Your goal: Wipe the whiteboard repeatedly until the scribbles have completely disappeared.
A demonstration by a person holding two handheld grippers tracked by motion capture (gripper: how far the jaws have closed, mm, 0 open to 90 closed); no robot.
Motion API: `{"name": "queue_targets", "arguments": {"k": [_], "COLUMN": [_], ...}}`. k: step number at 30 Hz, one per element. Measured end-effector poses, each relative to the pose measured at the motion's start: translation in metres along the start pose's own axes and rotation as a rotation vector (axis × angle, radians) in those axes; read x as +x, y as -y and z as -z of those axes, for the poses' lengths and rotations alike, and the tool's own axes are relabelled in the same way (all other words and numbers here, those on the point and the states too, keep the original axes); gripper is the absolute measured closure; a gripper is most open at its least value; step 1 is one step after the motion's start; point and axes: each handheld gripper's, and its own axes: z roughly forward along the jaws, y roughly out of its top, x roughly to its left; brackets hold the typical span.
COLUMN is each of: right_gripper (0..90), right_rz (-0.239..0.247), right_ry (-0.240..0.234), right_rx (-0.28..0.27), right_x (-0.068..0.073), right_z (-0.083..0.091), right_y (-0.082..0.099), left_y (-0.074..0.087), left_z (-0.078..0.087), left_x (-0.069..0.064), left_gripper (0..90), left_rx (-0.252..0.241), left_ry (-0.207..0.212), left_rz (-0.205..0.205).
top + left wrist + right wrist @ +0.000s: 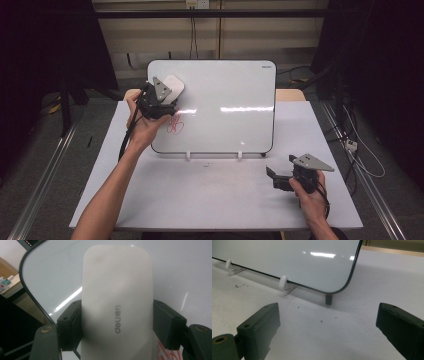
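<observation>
Eraser (117, 307) (white, Deli-branded) pinched in left gripper (167, 100) jaws near whiteboard's (225, 100) upper-left corner, above red scribble (175, 125); right gripper (280, 179) jaws spread.

White eraser (117, 307) hides most of the red scribble (167, 352); the bottom edge crops both

Left forearm stretches up and forward, the left gripper (167, 100) raised high with its jaws clamped tight. Right hand (310, 192) sits low and near, the right gripper (274, 179) level, jaws spread wide apart.
</observation>
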Motion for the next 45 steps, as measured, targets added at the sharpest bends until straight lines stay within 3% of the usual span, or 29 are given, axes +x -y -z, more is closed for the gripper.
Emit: {"name": "queue_targets", "arguments": {"k": [4,13,20,28,45], "right_gripper": [5.4,5.4,5.4,5.5,5.4], "right_rz": [0.001,0.005,0.008,0.008,0.007], "right_ry": [0.000,0.001,0.004,0.002,-0.003], "right_rx": [-0.001,-0.002,-0.002,-0.004,-0.001], "right_x": [0.000,0.000,0.001,0.001,0.002], "right_z": [0.000,0.000,0.000,0.001,0.001], "right_y": [0.000,0.000,0.000,0.000,0.000], "left_y": [-0.003,-0.002,0.001,0.005,0.024], "left_z": [-0.001,-0.001,-0.002,-0.001,0.004], "left_x": [0.003,-0.001,-0.009,-0.018,-0.053], "left_gripper": [31.1,31.2,31.2,31.2,31.2], "left_rx": [0.001,-0.003,-0.010,-0.002,0.007], "left_ry": [-0.003,-0.026,-0.018,-0.008,0.018], "left_rz": [0.012,0.004,-0.001,-0.029,-0.107]}}
